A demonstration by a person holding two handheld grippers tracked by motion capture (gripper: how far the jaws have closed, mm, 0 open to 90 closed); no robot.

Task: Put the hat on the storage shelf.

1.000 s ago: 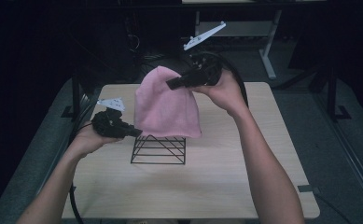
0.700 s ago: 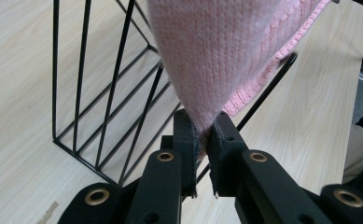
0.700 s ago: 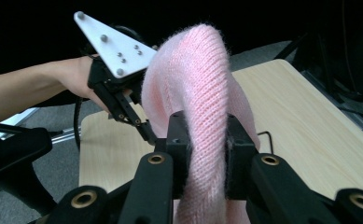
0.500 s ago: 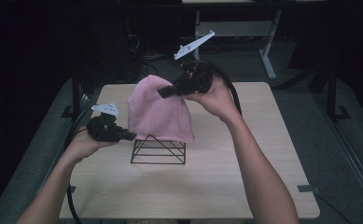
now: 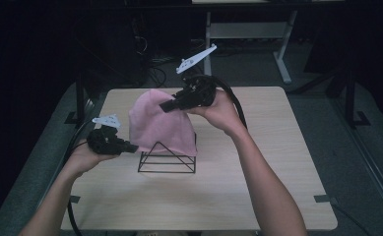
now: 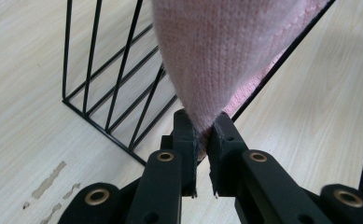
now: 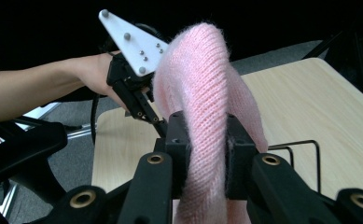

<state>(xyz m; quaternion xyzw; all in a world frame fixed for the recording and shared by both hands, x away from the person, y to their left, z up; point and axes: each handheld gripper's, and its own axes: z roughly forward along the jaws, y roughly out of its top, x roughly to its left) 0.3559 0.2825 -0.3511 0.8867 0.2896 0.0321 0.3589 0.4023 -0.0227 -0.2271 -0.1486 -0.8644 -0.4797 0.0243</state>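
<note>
Pink knitted cloth [image 5: 159, 125], one piece, soft and light by our judgement: it hangs in loose folds, bunches wherever it is pinched, and should neither slip nor break. We judge the edges and corners the right places to take hold of it, since a pinch in the middle would only gather slack.

Location: held in the air over the black wire rack [image 5: 168, 160], which stands near the middle of the table [image 5: 277, 187], a little toward its left edge. The cloth's lower hem drapes over the rack's peak.

Left gripper [image 6: 203, 133]: jaws nearly together, clamped on a low corner of the cloth, which narrows to a point between the pads. We see this hand low at the left of the rack in the high view, with the gripper lying roughly level and pointing right.

Right gripper [image 7: 205, 147]: jaws closed on a thick fold at the cloth's upper edge. We see the right hand [image 5: 218, 110] raised above the rack toward the table's far edge, wrist bent, gripper pointing left.
</note>
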